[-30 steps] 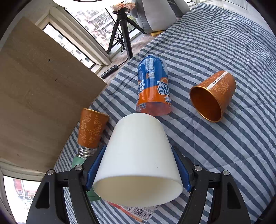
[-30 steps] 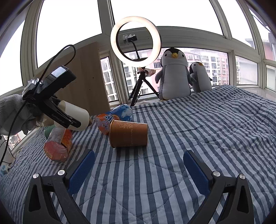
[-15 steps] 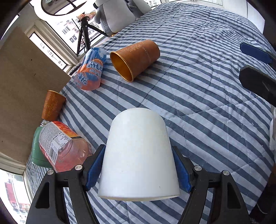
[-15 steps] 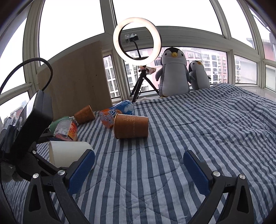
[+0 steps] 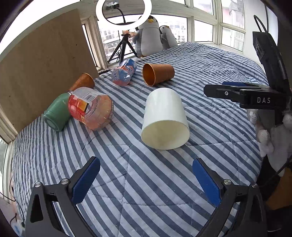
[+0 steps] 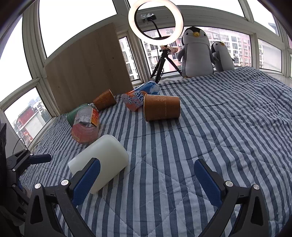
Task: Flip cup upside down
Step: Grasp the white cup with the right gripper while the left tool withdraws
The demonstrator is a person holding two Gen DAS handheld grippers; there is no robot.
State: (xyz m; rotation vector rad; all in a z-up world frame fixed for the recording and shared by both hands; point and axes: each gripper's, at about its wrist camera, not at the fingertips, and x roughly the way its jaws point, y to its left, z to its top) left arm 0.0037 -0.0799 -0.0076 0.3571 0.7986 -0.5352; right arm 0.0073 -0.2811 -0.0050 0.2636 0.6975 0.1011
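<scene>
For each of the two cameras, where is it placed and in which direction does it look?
Left wrist: on the left tongs, open, facing the white cup lying on its side on the striped quilt; the right tongs and gloved hand show at right.
Right wrist: on the right tongs, open, facing the windows; the left tongs show at left.
Shared: white cup, orange cup, ring light, penguins.
</scene>
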